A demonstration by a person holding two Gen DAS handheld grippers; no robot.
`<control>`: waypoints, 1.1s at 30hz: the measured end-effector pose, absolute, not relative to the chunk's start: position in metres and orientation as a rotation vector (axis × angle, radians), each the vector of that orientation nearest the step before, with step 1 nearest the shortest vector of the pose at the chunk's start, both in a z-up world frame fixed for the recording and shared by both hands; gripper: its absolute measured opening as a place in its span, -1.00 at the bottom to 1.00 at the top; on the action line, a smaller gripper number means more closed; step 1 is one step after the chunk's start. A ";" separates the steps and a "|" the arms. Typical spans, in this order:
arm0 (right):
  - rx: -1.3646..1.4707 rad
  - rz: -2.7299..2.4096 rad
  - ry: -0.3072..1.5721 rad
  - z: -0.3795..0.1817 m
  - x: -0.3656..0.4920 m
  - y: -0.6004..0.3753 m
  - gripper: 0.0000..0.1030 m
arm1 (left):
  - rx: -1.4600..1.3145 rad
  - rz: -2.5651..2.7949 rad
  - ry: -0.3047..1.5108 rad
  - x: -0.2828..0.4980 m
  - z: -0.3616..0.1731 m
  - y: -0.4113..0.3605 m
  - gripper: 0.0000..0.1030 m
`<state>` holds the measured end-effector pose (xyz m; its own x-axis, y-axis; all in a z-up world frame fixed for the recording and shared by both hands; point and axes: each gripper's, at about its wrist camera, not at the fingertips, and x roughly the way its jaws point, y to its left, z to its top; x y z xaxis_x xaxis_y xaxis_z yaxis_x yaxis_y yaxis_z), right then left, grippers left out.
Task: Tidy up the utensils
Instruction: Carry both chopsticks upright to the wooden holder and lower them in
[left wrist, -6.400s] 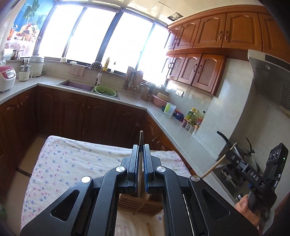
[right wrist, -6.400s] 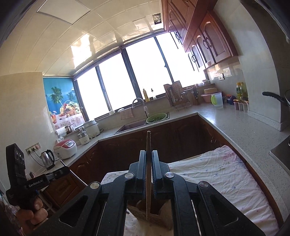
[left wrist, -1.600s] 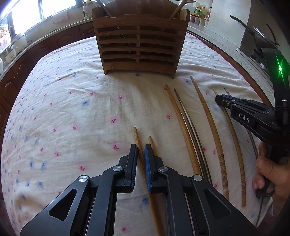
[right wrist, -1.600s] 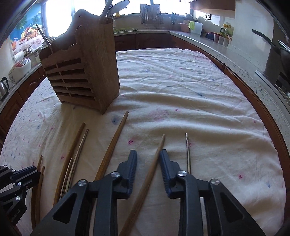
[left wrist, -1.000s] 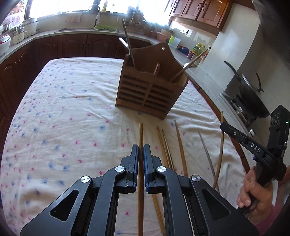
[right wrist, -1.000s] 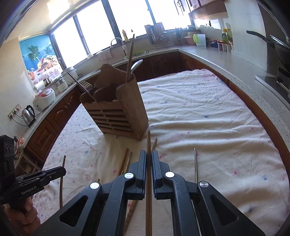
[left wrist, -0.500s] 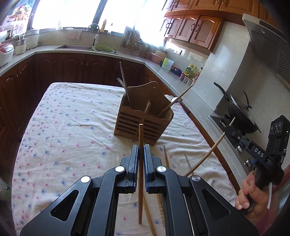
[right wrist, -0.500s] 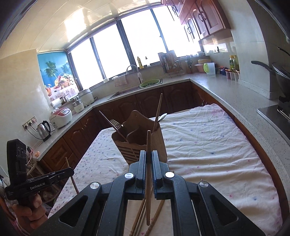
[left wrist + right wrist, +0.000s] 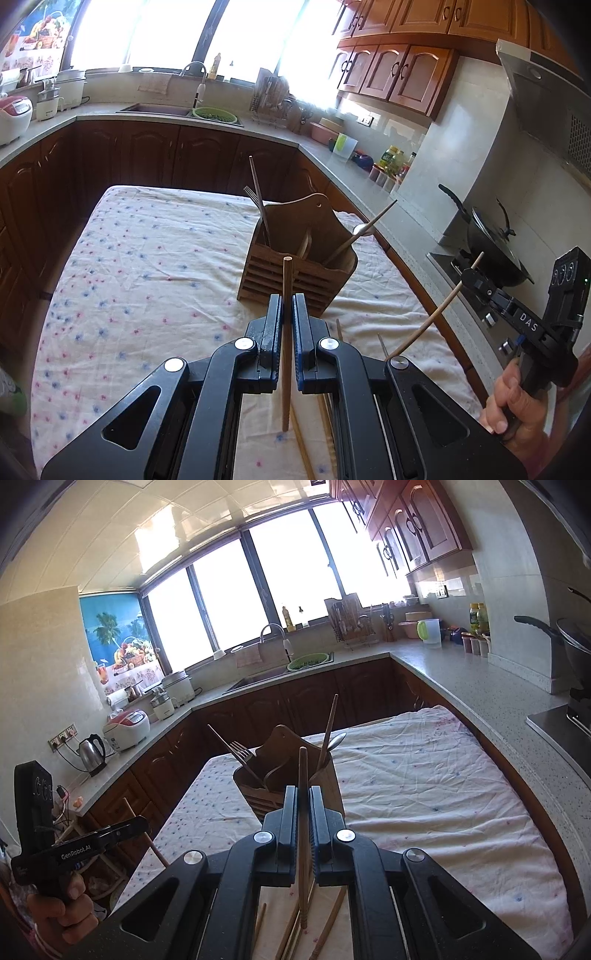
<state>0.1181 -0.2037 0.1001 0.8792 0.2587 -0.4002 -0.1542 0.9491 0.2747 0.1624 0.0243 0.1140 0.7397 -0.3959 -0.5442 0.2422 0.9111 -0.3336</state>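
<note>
Floral-printed white cloth (image 9: 147,266) covers the table that fills the middle of both views, with dark wooden cabinets (image 9: 147,155) and a pale speckled counter (image 9: 480,686) wrapping round it. On the cloth, toward the far half of the table, stands the slatted wooden utensil holder (image 9: 295,273), upright, with a fork (image 9: 255,201) and a thin chopstick leaning out of its left compartment and a spoon (image 9: 364,229) tilting out on the right. Nearer the cameras, the left gripper (image 9: 285,332) has its jaws pressed together on a wooden chopstick (image 9: 286,332), which stands nearly upright between the pads, its top end level with the holder's front wall in the left wrist view and its lower end hanging above the cloth. The right gripper (image 9: 303,819) is likewise clamped on a second wooden chopstick (image 9: 303,830), held upright in line with the holder from its own camera; in the left wrist view the same tool appears at the right edge, gripped by a hand (image 9: 517,406), with the stick slanting through it. Several loose chopsticks (image 9: 325,926) lie on the cloth below both grippers, close together, partly hidden by the black gripper bodies.
</note>
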 end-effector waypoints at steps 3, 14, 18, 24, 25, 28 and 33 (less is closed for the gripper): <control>0.253 0.218 0.437 0.102 0.122 -0.206 -0.89 | -0.252 -0.353 0.633 0.168 0.120 0.024 -0.91; 0.278 0.208 0.264 0.152 0.152 -0.208 -0.89 | -0.279 -0.328 0.443 0.214 0.184 0.028 -0.91; 0.277 0.193 0.189 0.171 0.170 -0.206 -0.89 | -0.321 -0.300 0.363 0.240 0.203 0.034 -0.91; 0.247 0.167 0.163 0.168 0.199 -0.197 -0.89 | -0.405 -0.245 0.300 0.277 0.189 0.043 -0.91; 0.233 0.159 0.162 0.164 0.203 -0.194 -0.89 | -0.418 -0.235 0.305 0.283 0.183 0.044 -0.91; 0.202 0.138 0.166 0.148 0.210 -0.185 -0.89 | -0.437 -0.210 0.328 0.296 0.161 0.043 -0.91; 0.201 0.125 0.199 0.120 0.219 -0.179 -0.89 | -0.427 -0.204 0.390 0.308 0.127 0.032 -0.91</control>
